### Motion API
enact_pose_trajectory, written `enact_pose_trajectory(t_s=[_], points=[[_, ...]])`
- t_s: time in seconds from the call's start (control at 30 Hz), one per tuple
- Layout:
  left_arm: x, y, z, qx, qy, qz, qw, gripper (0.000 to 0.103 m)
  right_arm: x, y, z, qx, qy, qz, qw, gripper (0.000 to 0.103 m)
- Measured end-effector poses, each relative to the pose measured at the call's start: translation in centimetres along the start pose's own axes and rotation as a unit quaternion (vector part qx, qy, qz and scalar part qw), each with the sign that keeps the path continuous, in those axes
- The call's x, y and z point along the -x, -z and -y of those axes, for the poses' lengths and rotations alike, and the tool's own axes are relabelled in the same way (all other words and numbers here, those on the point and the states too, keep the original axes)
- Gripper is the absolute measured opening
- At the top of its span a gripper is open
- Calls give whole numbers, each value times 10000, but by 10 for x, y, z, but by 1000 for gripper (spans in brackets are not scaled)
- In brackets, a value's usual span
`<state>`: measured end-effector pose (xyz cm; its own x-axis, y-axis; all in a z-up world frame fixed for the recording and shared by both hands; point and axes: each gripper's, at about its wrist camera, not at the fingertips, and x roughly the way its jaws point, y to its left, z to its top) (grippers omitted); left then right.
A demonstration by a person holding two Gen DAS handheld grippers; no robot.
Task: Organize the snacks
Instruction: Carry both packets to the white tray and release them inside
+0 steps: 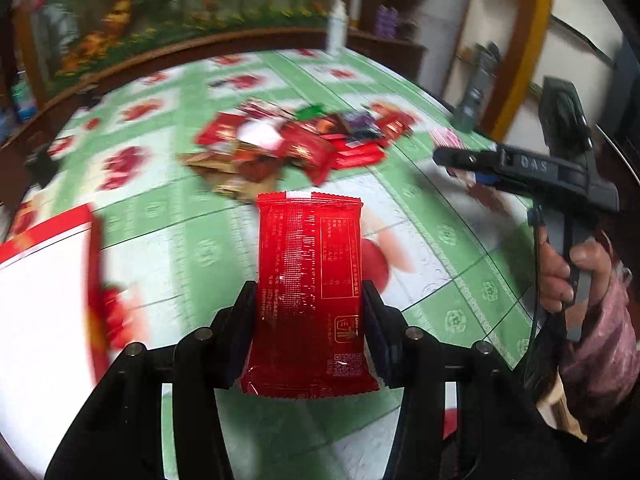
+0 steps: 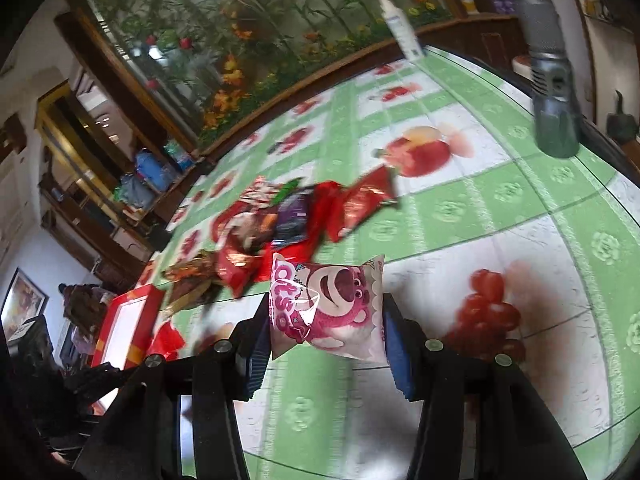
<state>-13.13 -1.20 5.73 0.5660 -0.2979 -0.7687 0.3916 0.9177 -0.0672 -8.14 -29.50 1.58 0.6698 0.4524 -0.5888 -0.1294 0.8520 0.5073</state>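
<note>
The red packet [image 1: 310,292] is clamped between the pads of the left claw [image 1: 310,320], printed back up and lifted off the tabletop [image 1: 452,276], its far end sticking out past the fingertips. The pink bear packet [image 2: 330,308] is pinched the same way in the right claw [image 2: 324,332], also held clear of the cloth. In the left wrist view the right claw [image 1: 444,158] shows from the side near the tabletop's right edge, with a hand [image 1: 568,276] on its grip.

The snack pile [image 1: 296,144] lies mid-tabletop toward the far edge: mostly red wrappers, with a purple one [image 2: 292,212], a green one [image 1: 310,112] and brown ones mixed in, overlapping each other. A red box [image 2: 128,328] with a white inside sits near the left edge, just beside the pile; a red packet or two lie at its near side, too blurred to tell more.

A white spray bottle [image 2: 402,28] stands at the far edge. A grey-green cylinder [image 2: 554,116] stands at the far right corner. The cloth is green and white with fruit prints.
</note>
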Motion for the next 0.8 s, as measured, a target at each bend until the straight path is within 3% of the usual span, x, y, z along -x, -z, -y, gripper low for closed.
enact_pose_trajectory(t_s=[0.13, 0.27, 0.6, 0.8], points=[[33, 9, -20, 320, -400, 426, 9978, 48, -11, 10, -40, 377, -435, -68, 9983, 51], [58, 24, -48, 666, -874, 686, 9916, 48, -36, 23, -92, 772, -834, -408, 9927, 51], [77, 68, -120, 1574, -1865, 674, 9674, 49, -98, 53, -220, 1615, -1666, -1112, 9663, 50], [89, 90, -148, 1878, -2200, 694, 9547, 49, -127, 79, -284, 2022, -2003, -1389, 9485, 50]])
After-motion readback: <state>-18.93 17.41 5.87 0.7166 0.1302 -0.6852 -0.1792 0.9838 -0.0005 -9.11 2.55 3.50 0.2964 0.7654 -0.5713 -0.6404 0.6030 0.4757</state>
